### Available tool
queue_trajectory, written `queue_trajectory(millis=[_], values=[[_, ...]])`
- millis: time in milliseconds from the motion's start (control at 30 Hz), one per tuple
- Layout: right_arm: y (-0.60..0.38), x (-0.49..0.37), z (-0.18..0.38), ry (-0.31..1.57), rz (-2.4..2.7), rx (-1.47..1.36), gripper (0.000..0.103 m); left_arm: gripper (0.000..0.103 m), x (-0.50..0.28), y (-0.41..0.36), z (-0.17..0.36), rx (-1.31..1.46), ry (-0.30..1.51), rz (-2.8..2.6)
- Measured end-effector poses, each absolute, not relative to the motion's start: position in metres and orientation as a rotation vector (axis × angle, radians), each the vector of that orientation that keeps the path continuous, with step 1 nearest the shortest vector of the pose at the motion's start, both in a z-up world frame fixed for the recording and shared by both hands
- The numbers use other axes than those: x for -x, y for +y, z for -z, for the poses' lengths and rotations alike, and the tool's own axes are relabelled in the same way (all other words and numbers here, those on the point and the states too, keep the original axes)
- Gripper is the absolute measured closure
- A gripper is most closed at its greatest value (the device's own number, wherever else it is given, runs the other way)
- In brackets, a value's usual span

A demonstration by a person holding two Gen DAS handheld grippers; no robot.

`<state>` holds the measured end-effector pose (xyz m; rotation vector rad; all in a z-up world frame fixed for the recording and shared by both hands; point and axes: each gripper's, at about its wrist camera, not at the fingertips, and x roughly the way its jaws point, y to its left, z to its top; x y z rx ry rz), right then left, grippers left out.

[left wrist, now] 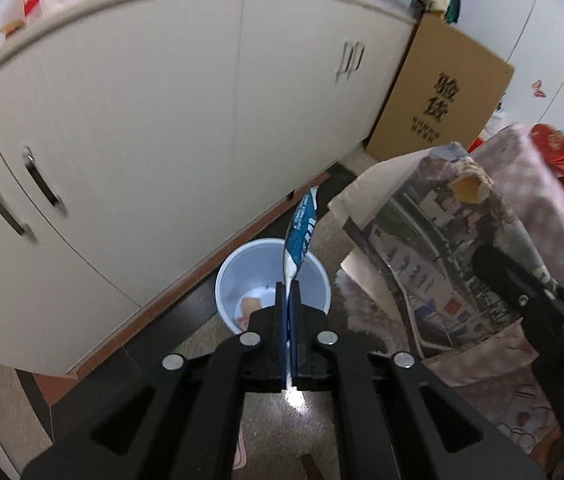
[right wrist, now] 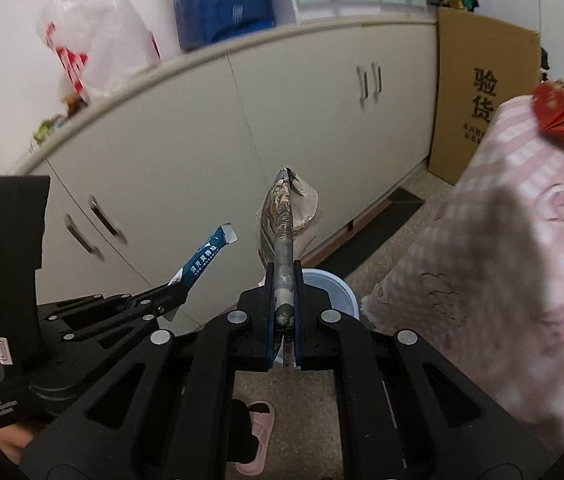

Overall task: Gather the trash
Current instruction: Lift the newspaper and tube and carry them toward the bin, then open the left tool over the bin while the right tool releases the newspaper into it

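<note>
One blue sachet (left wrist: 301, 236) is clamped in the fully closed left gripper (left wrist: 289, 296), above one white bin (left wrist: 226, 280) on the floor. One crumpled newspaper (right wrist: 282, 232) is pinched in the nearly closed right gripper (right wrist: 284, 280), over the same bin.

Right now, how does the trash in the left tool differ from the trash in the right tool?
The sachet in the left tool is a slim blue-and-white packet; the newspaper in the right tool is a grey, crumpled printed sheet. The sachet is small and flat, the newspaper much bigger, spreading wide in the left view. The sachet's far end is torn open; the newspaper is folded and bunched. Both are clamped and held near the white bin.
</note>
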<state>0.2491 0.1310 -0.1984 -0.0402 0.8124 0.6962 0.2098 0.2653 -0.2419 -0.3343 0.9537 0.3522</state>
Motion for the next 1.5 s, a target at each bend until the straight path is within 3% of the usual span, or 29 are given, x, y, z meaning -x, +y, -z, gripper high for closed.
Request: queue_trajectory(millis=[233, 567, 600, 633, 700, 1200, 1500], values=[[0.15, -0.283, 0.233, 0.851, -0.655, 0.056, 0.096, 0.102, -0.249, 0.277, 0.274, 0.339, 1.019, -0.35], [0.151, -0.31, 0.244, 0.817, -0.598, 0.063, 0.096, 0.097, -0.29, 0.282, 0.276, 0.313, 1.003, -0.353], [0.15, -0.311, 0.245, 0.816, -0.592, 0.062, 0.096, 0.084, -0.29, 0.282, 0.276, 0.318, 1.004, -0.345], [0.149, -0.312, 0.245, 0.817, -0.589, 0.06, 0.096, 0.062, -0.292, 0.282, 0.277, 0.319, 1.005, -0.341], [0.148, -0.313, 0.246, 0.819, -0.586, 0.058, 0.096, 0.052, -0.293, 0.282, 0.275, 0.304, 0.986, -0.359], [0.156, -0.3, 0.243, 0.838, -0.617, 0.07, 0.096, 0.041, -0.26, 0.298, 0.27, 0.352, 0.979, -0.399], [0.181, -0.299, 0.251, 0.842, -0.645, 0.073, 0.096, 0.041, -0.238, 0.331, 0.276, 0.433, 0.976, -0.48]])
